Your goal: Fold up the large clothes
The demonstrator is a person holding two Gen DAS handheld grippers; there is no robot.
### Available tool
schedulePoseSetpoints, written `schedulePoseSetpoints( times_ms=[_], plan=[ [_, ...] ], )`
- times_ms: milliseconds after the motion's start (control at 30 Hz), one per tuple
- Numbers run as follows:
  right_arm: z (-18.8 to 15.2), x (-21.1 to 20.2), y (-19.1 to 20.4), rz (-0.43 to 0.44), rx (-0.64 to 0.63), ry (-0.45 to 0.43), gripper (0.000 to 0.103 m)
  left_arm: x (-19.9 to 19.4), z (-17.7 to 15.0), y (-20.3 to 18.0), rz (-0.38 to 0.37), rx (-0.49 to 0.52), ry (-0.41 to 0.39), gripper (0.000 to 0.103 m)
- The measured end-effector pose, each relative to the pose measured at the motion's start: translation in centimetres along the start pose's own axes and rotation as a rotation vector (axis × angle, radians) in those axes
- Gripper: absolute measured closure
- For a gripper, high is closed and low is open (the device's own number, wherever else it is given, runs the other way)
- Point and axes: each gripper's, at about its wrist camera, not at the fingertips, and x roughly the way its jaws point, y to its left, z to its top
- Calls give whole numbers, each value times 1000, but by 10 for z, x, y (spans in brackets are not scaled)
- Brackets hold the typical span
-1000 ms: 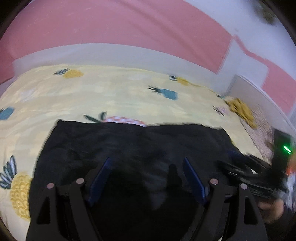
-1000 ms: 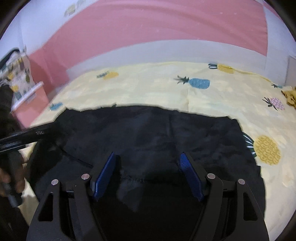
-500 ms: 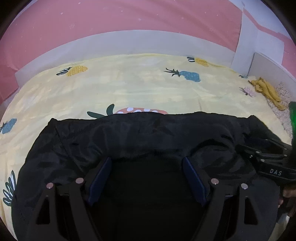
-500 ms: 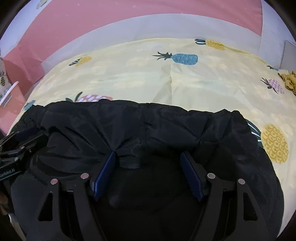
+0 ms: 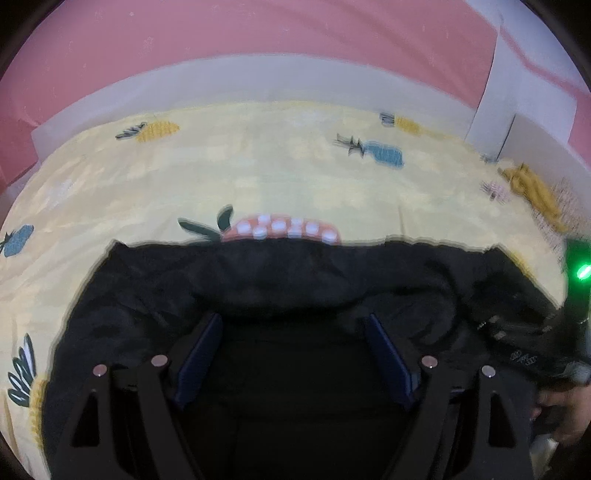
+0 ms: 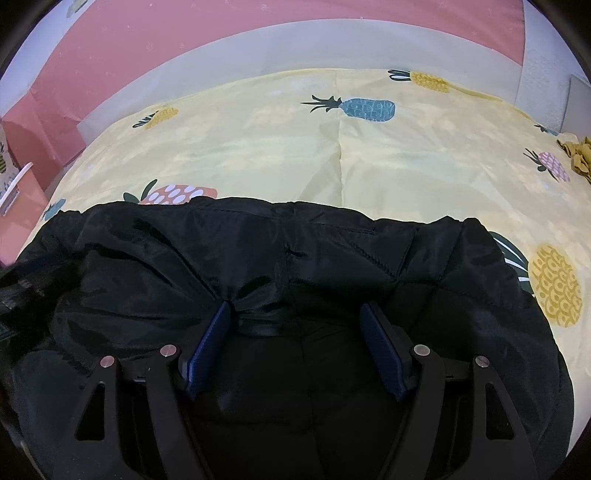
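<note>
A large black garment [image 5: 295,280] lies on the yellow pineapple-print bed sheet [image 5: 258,173]. It also fills the lower half of the right wrist view [image 6: 332,251], with shiny creases and a seam. My left gripper [image 5: 295,332] is open, low over the garment, with black fabric between its blue pads [image 5: 199,354]. My right gripper [image 6: 295,325] is open too, and a bunched fold of the fabric sits between its blue pads [image 6: 210,343]. The right gripper's body also shows at the right edge of the left wrist view [image 5: 532,350], resting on the garment.
A grey bed border [image 5: 258,77] and a pink wall [image 5: 221,33] lie behind the bed. A mustard-yellow cloth [image 5: 532,188] lies at the bed's far right. A pink box [image 6: 18,181] stands at the left. Bare sheet stretches beyond the garment.
Both grippers have swung to face the wall and come lower onto the garment. The garment's far edge now lies as a thicker folded-over band nearer the grippers. Both stayed open.
</note>
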Motion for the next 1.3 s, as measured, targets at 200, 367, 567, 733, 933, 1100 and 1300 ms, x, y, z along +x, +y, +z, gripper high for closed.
schedulePoseSetpoints(
  times_ms=[200, 367, 567, 733, 933, 1100, 1300],
  plan=[
    [2, -25, -4, 15, 34, -69, 31, 18, 1, 48, 75, -61, 52, 21],
    [5, -51, -39, -77, 84, -124, 31, 19, 4, 53, 62, -54, 21, 21],
    [-3, -10, -81, -71, 203, -46, 32, 40, -3, 77, -2, -152, 13, 20],
    [3, 10, -80, -95, 201, -21, 32, 49, -4, 68, 32, -135, -3, 20],
    [-1, 10, -83, -89, 206, -16, 32, 49, -8, 71, 20, -146, -15, 20],
    [1, 10, -82, -94, 204, -11, 32, 51, -6, 70, 25, -145, -11, 20],
    [4, -21, -87, -52, 241, -29, 32, 25, 7, 71, 21, -144, 1, 21]
  ],
)
